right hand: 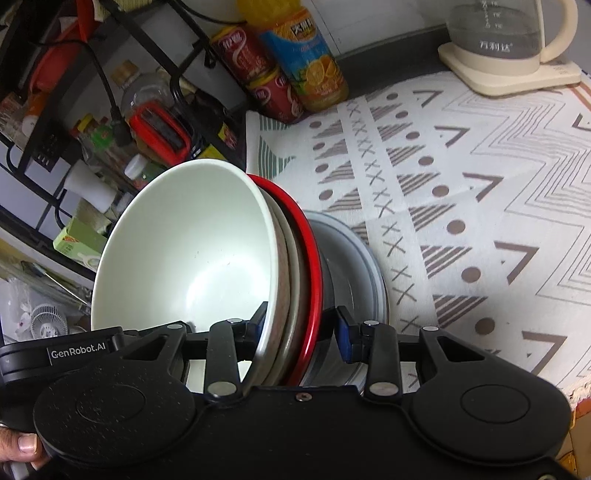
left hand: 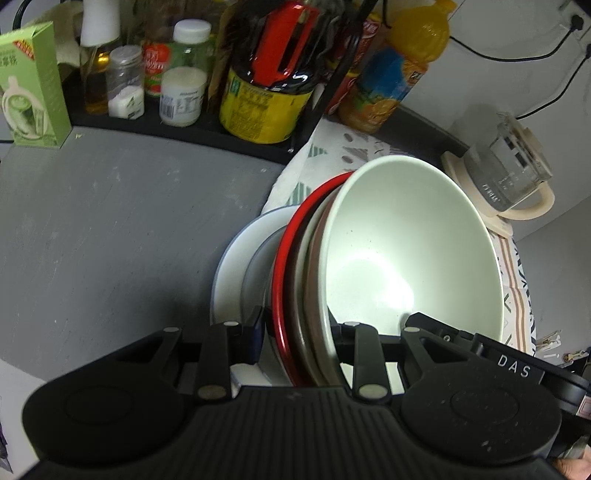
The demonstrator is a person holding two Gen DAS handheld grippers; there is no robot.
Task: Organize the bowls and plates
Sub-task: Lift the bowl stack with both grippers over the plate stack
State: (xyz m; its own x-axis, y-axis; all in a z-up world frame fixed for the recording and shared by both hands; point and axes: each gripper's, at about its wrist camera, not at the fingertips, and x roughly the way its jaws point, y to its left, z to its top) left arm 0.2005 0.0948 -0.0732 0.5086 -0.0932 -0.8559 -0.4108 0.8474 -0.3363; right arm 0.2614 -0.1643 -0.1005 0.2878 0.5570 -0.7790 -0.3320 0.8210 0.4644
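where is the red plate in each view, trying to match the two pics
Left wrist: the red plate stands on edge at centre, left of the white bowl.
Right wrist: the red plate is at centre, right of the white bowl.
Shared landmark: the glass kettle, upper right in both.

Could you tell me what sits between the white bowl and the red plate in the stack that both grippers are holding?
Between the white bowl and the red plate, two more rims show, one brownish and one grey-beige. Both wrist views show this.
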